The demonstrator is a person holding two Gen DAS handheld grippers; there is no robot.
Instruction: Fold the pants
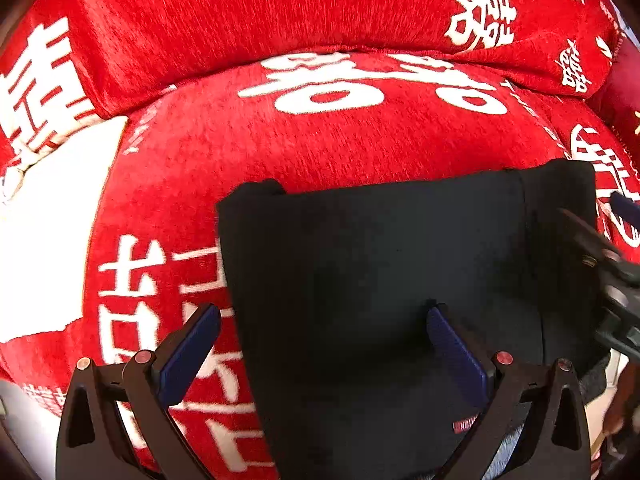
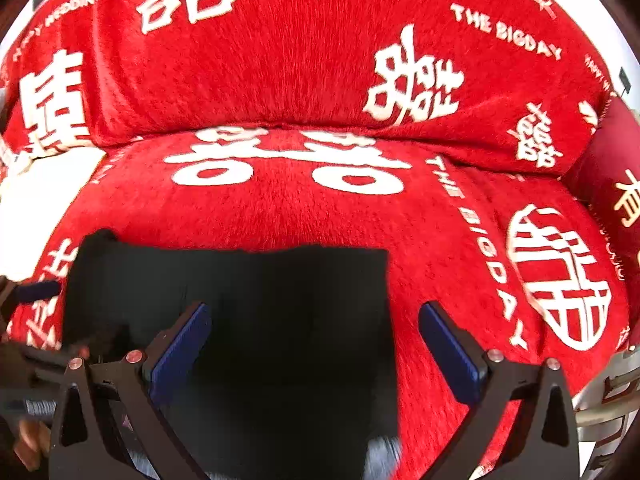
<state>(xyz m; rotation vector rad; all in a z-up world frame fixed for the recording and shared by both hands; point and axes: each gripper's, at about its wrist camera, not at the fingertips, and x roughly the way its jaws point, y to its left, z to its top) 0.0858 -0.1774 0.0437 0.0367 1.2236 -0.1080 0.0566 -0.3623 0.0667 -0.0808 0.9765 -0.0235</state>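
Note:
Black pants [image 1: 380, 264] lie folded into a flat rectangle on the red sofa seat [image 1: 340, 148]. In the left wrist view my left gripper [image 1: 324, 320] is open over the pants' left edge, its right finger above the cloth and its left finger above the red cover. In the right wrist view the same black pants [image 2: 240, 292] fill the lower middle. My right gripper [image 2: 314, 316] is open over their right edge, nothing between its blue pads [image 2: 452, 356]. The right gripper's tip [image 1: 600, 248] shows at the left view's right side.
A red cover with white characters drapes the sofa back cushions [image 2: 320, 60]. A white patch [image 1: 48, 220] lies at the seat's left. A dark red pillow [image 2: 616, 184] sits at the far right. A hand [image 2: 28, 440] holds the other gripper at lower left.

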